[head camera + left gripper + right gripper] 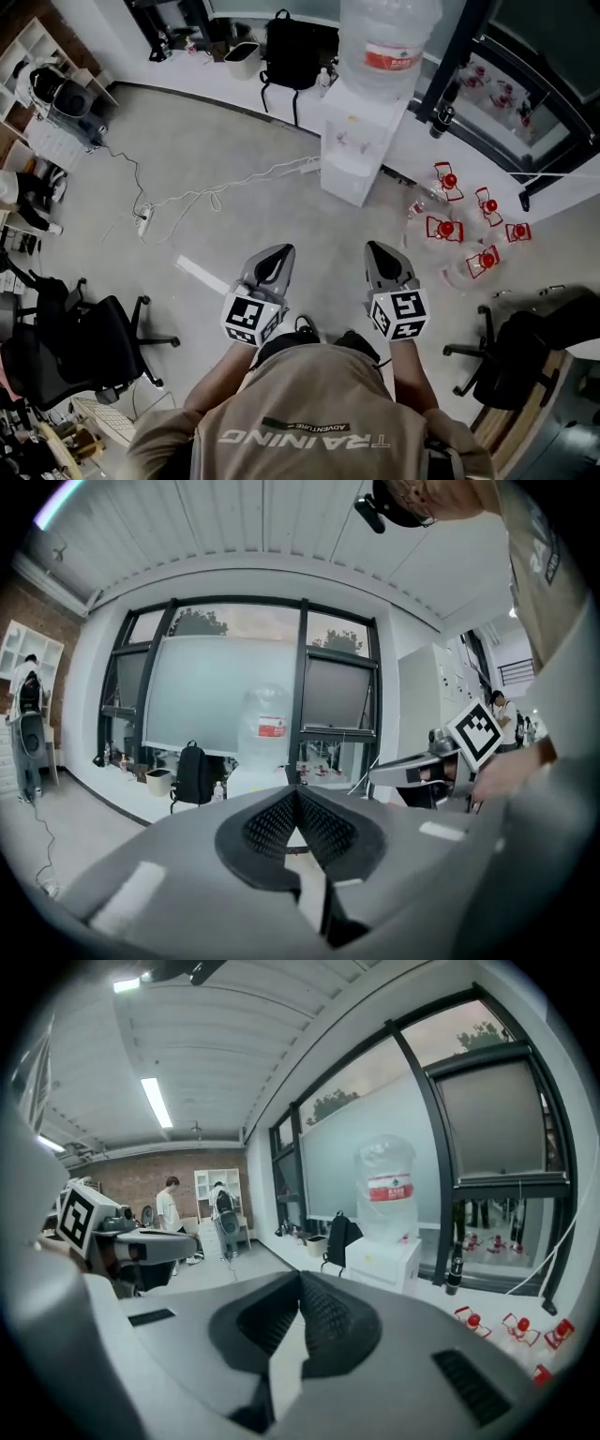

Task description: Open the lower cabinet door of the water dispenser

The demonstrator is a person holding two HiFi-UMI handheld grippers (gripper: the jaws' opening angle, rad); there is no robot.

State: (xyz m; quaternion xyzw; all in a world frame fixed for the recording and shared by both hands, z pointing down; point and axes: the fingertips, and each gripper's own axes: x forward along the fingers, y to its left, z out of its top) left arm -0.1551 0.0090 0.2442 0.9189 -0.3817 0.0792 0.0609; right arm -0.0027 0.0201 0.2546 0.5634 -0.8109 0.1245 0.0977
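The white water dispenser stands against the window ledge with a large clear bottle on top. Its lower cabinet door looks closed and is seen only steeply from above. My left gripper and right gripper are held side by side over the floor, well short of the dispenser, both shut with nothing in them. The right gripper view shows the dispenser ahead, beyond the touching pads of my right gripper. In the left gripper view, my left gripper hides most of the dispenser.
A black backpack and a white bin sit left of the dispenser. A cable runs to a power strip. Red-capped bottles lie to the right. Office chairs flank me. People stand far off.
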